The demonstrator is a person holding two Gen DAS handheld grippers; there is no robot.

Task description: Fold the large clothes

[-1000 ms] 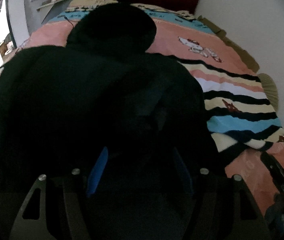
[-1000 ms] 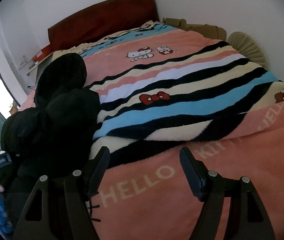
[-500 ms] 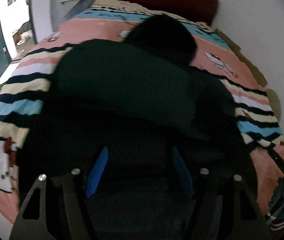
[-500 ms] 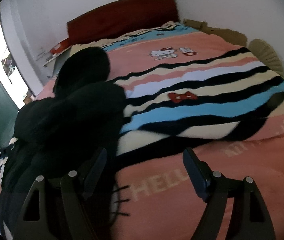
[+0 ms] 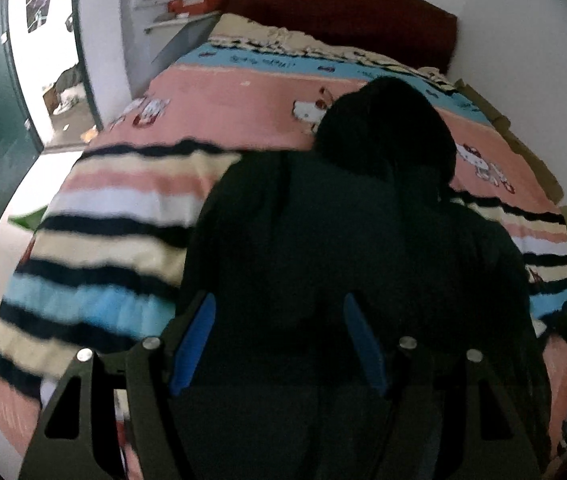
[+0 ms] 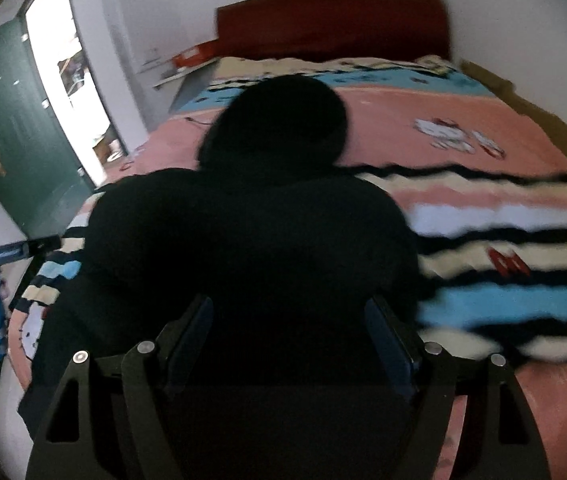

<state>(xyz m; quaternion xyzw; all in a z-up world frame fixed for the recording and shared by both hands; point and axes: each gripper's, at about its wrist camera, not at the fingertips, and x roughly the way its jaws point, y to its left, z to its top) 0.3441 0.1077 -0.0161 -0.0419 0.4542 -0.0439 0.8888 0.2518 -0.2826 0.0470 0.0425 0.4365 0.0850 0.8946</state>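
Observation:
A large black hooded garment (image 5: 347, 240) lies on the striped Hello Kitty blanket (image 5: 115, 240), hood (image 5: 383, 128) toward the headboard. In the left wrist view my left gripper (image 5: 279, 320) is open, its blue pads (image 5: 195, 336) spread over the garment's lower part. In the right wrist view the same garment (image 6: 251, 240) fills the middle and my right gripper (image 6: 289, 320) is open over its lower part, fingers (image 6: 387, 332) wide apart. Whether cloth lies between either pair of fingers is hidden by the dark.
The bed has a dark red headboard (image 5: 339, 12) against a white wall. A green door (image 6: 7, 136) and a bright doorway (image 5: 47, 60) are at the left. The blanket (image 6: 503, 240) spreads to the right of the garment. The other gripper's frame shows at the left edge (image 6: 7, 254).
The left gripper view has swung right to left, exposing blanket on the left. The right gripper has moved left from bare blanket to over the garment. Both stay open.

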